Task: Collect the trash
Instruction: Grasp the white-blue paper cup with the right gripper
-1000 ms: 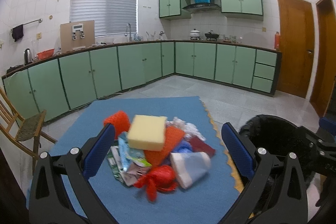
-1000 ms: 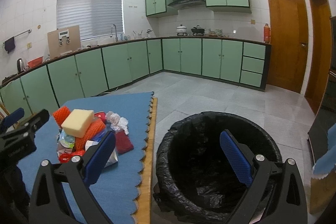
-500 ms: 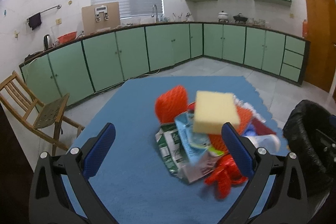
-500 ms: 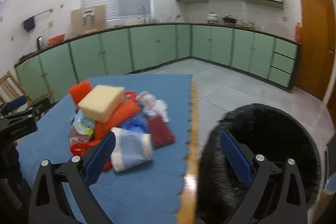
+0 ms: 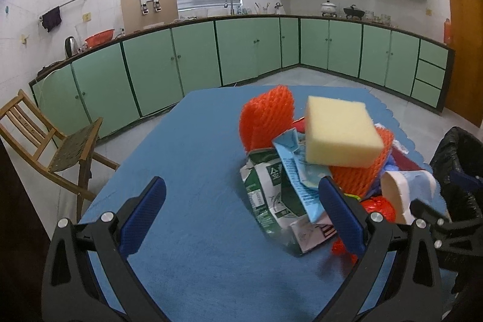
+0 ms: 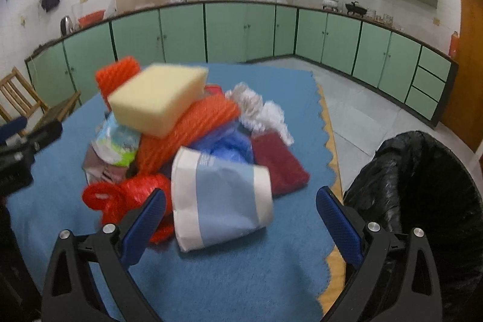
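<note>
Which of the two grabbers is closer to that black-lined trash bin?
Right. The right gripper hangs open at the mat's edge with the trash bin right beside its right finger. The left gripper is open over the blue mat, the trash pile between it and the bin.

A yellow sponge (image 5: 341, 135) tops the trash pile (image 5: 305, 180) on the blue mat (image 5: 196, 171).
</note>
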The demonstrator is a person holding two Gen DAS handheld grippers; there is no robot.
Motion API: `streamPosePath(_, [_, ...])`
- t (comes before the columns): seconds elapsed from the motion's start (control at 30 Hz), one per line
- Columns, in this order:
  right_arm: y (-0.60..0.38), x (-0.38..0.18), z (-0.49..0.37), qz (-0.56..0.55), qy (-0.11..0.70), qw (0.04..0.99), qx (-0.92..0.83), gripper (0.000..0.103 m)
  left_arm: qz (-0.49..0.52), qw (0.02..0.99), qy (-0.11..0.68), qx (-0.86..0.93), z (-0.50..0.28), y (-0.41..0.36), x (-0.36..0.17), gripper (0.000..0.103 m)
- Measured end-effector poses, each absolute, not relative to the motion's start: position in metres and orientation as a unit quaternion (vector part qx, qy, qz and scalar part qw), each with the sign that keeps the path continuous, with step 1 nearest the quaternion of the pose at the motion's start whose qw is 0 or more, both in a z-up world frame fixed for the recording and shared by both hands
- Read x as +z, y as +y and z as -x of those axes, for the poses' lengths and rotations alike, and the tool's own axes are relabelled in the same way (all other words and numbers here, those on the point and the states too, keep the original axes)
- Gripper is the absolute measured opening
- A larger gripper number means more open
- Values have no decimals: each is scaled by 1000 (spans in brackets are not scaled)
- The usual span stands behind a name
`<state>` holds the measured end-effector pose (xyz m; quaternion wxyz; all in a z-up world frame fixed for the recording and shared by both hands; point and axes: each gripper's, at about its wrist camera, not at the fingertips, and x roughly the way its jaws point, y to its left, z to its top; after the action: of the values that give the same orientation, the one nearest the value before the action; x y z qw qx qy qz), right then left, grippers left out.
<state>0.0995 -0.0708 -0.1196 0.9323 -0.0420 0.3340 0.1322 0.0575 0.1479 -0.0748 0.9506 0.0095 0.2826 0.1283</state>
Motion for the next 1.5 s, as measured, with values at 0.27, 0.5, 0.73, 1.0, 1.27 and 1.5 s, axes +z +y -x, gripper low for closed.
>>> streamPosePath(0.27, [-68, -136, -106, 60, 350, 926, 127, 97, -14, 949, 289, 127, -61, 146, -84, 98])
streamPosePath(0.5, [-66, -145, -110, 66, 367, 919, 128, 92, -13, 948, 293, 121, -60, 143, -89, 98])
streamPosePath(0.73, [-64, -147, -110, 62, 375, 912, 155, 73, -12, 949, 292, 116, -57, 137, -87, 98])
streamPosePath(1.0, [-79, -127, -97, 51, 352, 922, 150, 73, -5, 952, 289, 98, -53, 120, -81, 98])
streamPosePath(1.27, [-115, -101, -87, 28, 329, 936, 117, 73, -1, 956, 290, 54, -52, 80, -81, 91])
streamPosePath(1.5, [-146, -96, -82, 20, 318, 943, 91, 73, -3, 951, 307, 29, -57, 48, -95, 81])
